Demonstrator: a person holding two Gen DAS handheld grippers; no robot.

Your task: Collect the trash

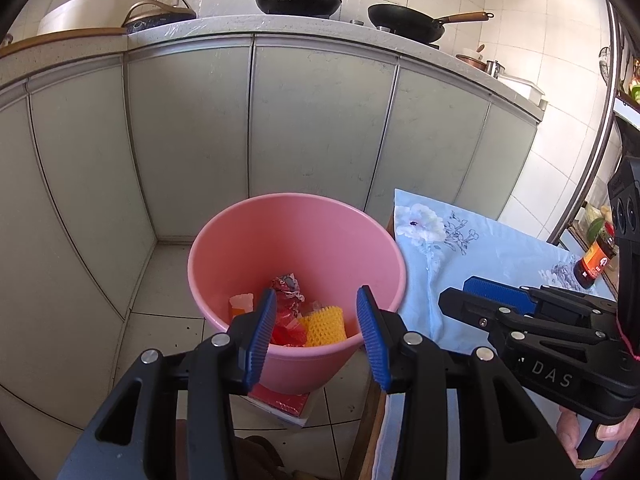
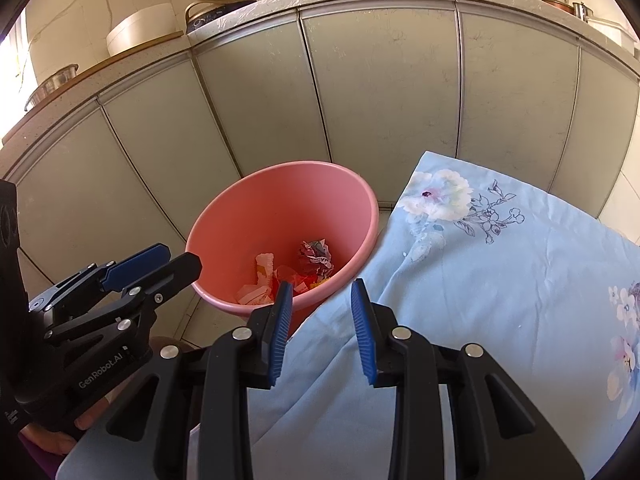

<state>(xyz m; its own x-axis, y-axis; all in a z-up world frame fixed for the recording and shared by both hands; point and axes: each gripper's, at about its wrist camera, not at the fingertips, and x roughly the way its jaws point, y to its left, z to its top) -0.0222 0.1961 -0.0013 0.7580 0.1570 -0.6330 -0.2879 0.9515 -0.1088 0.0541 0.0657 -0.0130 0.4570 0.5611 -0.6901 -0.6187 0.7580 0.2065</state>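
A pink bucket (image 1: 256,240) stands on the tiled floor beside the table; it also shows in the right wrist view (image 2: 260,216). Inside lie a crumpled red wrapper (image 1: 286,286), yellow foam netting (image 1: 324,324), an orange-white packet (image 1: 240,304) and other scraps (image 2: 256,294). My left gripper (image 1: 316,336) is open and empty, above the bucket's near rim. My right gripper (image 2: 322,330) is open and empty over the table's left edge, next to the bucket. Each gripper shows in the other's view: the right one (image 1: 480,300) and the left one (image 2: 160,264).
A blue floral cloth (image 2: 500,280) covers the table to the right of the bucket. A dark sauce bottle (image 1: 596,260) stands at its far right. Grey cabinet doors (image 1: 312,120) rise behind, with woks (image 1: 404,20) on the counter. A red box (image 1: 280,400) lies under the bucket.
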